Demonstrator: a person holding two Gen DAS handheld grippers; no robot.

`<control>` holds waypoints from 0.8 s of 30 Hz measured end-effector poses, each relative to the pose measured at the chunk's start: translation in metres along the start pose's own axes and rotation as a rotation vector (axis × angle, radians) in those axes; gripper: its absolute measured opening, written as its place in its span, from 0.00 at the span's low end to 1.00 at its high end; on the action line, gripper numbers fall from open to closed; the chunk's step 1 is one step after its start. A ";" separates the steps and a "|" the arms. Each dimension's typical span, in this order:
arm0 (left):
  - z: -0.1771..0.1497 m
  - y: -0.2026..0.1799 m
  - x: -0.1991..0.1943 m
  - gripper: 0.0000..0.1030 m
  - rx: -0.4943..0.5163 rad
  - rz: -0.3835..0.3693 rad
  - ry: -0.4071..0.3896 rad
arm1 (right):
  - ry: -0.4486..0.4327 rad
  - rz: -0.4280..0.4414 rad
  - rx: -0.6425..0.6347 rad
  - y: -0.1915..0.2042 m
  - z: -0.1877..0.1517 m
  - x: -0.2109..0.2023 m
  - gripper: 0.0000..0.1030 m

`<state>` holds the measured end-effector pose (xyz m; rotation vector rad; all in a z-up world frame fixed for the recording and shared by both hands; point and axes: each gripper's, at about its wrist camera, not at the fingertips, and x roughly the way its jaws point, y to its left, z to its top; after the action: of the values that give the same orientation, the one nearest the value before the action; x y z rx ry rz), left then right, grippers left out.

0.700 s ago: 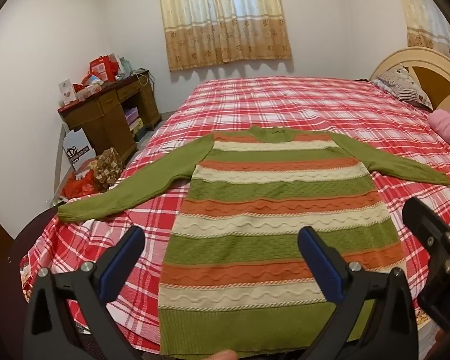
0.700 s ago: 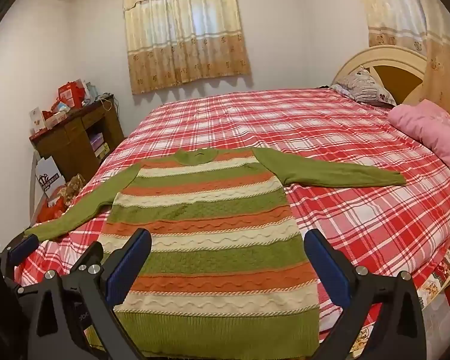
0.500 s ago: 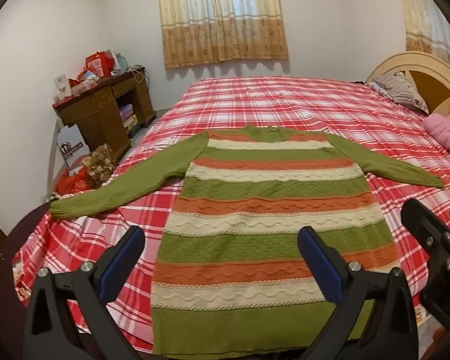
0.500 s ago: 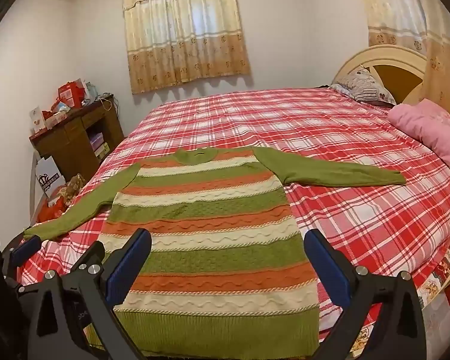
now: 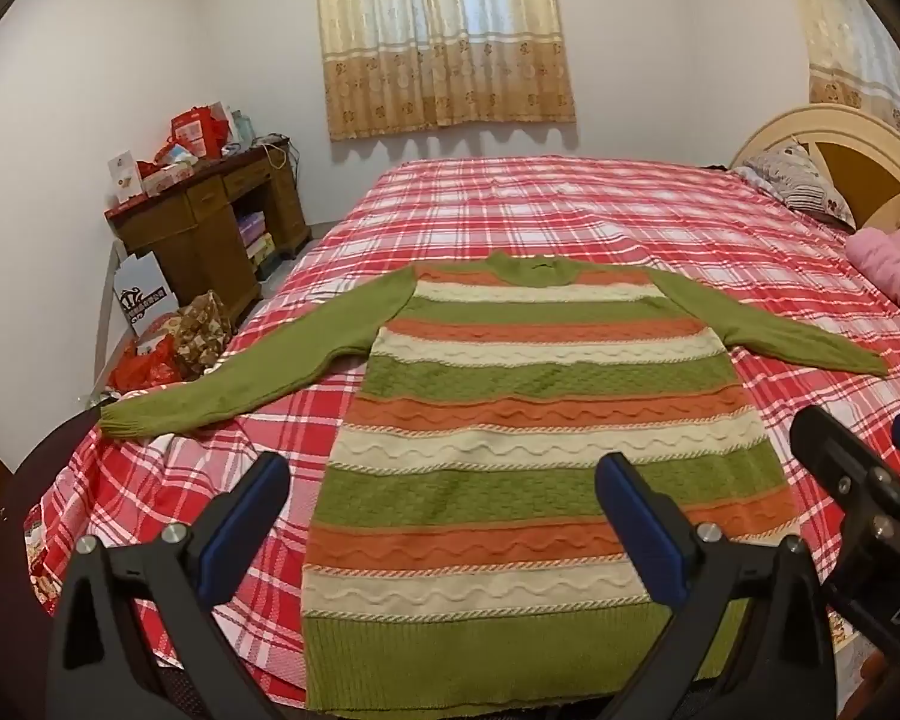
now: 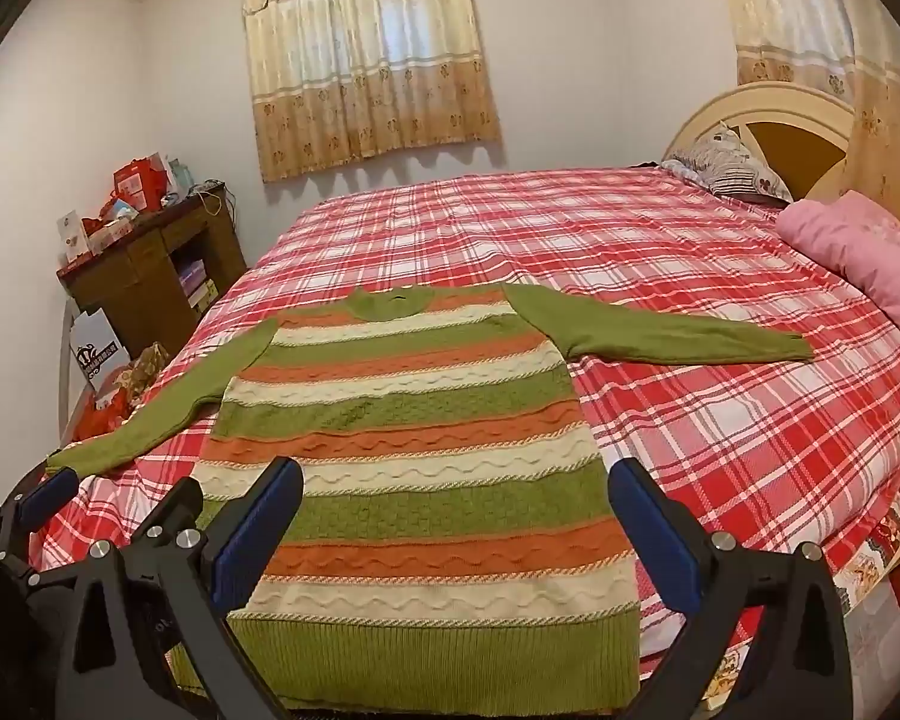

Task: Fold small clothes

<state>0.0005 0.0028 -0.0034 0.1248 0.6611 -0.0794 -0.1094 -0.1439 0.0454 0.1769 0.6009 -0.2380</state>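
Note:
A knitted sweater (image 5: 534, 420) with green, orange and cream stripes lies flat on the bed, hem nearest me, both green sleeves spread out to the sides. It also shows in the right wrist view (image 6: 414, 468). My left gripper (image 5: 441, 510) is open and empty, held above the hem end. My right gripper (image 6: 456, 516) is open and empty, also above the hem end. The right gripper shows at the right edge of the left wrist view (image 5: 858, 498).
The bed has a red and white plaid cover (image 5: 570, 210). A pink pillow (image 6: 864, 258) and a patterned pillow (image 6: 726, 162) lie by the headboard at right. A cluttered wooden desk (image 5: 210, 222) with bags on the floor stands left of the bed.
The left gripper's view has shifted slightly leftward and back, so the sweater sits further right in it. The right gripper has barely moved. Both stay open.

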 end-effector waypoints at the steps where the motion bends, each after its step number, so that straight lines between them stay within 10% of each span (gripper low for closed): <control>1: 0.000 0.000 0.000 1.00 0.002 0.001 0.000 | 0.002 0.000 0.001 0.000 0.000 0.000 0.99; 24: 0.000 -0.002 0.000 1.00 0.010 -0.002 0.006 | 0.014 0.004 0.005 -0.003 -0.002 0.003 0.99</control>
<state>0.0004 0.0014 -0.0041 0.1336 0.6670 -0.0843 -0.1087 -0.1472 0.0419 0.1848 0.6134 -0.2344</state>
